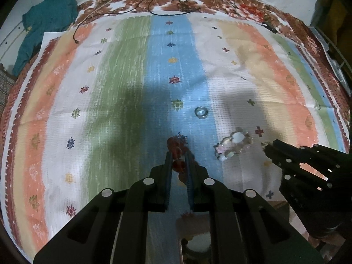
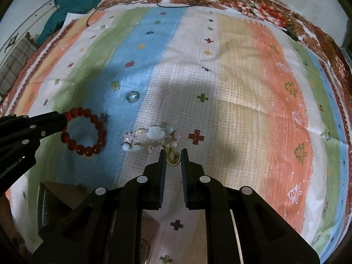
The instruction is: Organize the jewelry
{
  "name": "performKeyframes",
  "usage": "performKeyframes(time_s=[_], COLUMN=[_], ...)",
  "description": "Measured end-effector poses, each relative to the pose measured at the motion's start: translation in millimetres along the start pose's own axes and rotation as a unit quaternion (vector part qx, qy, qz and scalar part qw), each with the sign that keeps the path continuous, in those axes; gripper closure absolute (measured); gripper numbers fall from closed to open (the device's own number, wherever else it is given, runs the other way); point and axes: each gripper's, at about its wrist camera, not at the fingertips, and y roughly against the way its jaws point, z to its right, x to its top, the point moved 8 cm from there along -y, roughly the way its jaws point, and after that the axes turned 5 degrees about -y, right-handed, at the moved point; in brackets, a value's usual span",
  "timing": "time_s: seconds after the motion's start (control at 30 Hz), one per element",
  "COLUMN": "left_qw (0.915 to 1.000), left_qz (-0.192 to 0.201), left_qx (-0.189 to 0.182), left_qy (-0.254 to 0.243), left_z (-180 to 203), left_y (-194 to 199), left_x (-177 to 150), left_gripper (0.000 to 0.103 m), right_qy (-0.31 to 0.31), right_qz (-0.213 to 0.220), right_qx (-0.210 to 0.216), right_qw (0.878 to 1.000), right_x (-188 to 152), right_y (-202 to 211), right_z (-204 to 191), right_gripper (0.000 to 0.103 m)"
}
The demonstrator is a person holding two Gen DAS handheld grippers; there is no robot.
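While the left wrist camera looks down its own fingers, the left claw (image 1: 178, 154) is clamped on a bracelet of round dark-red beads (image 1: 176, 151), several beads pinched between the two black fingers and the rest of the loop mostly hidden by them. It lies on a striped woven cloth in green, blue, white and orange bands with small cross-stitch motifs (image 1: 123, 70), which covers the surface underneath. Ahead of the fingertips, on the blue band, sits a small clear glassy ring (image 1: 201, 111), apart from everything else. To the right lies a pastel bracelet of white, pink and pale-green flower-shaped beads (image 1: 233, 143), and just beyond it the right claw (image 1: 266, 146) reaches in from the right edge. A teal garment (image 1: 47, 19) is bunched at the far left corner, and a thin black cord (image 1: 154, 8) loops across the far floral border.

From the right wrist camera, the right claw (image 2: 173, 153) stands slightly parted around a small gold-coloured wire trinket (image 2: 173, 157); I cannot tell whether the pads touch it. It lies right against the pastel bracelet (image 2: 154, 137). At left the red bracelet (image 2: 87, 132) lies as a full circle, held at its upper-left beads by the left claw (image 2: 63, 118). White lettering on that tool reads partly "Robot.AI". The clear ring (image 2: 132, 96) sits farther back on the blue band.
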Motion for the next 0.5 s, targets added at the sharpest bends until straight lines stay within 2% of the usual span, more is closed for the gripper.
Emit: performKeyframes(time_s=[0.03, 0.13, 0.23, 0.5], left_qw=[1.0000, 0.9999, 0.9998, 1.0000], left_qz=[0.004, 0.016, 0.020, 0.006], left_qx=[0.001, -0.001, -0.002, 0.003], left_qy=[-0.003, -0.006, -0.010, -0.006], left_z=[0, 2, 4, 0], left_y=[4, 16, 21, 14], left_x=[0, 1, 1, -5], left_gripper=[0.103, 0.103, 0.103, 0.103], right_qy=[-0.004, -0.011, -0.003, 0.000], right_qz=[-0.001, -0.004, 0.005, 0.012], right_qx=[0.007, 0.024, 0.015, 0.012], right_qw=[1.000, 1.000, 1.000, 1.000], right_x=[-1, -3, -4, -5], right_y=[2, 8, 15, 22], right_z=[-1, -4, -5, -4], right_gripper=[0.089, 0.089, 0.089, 0.089])
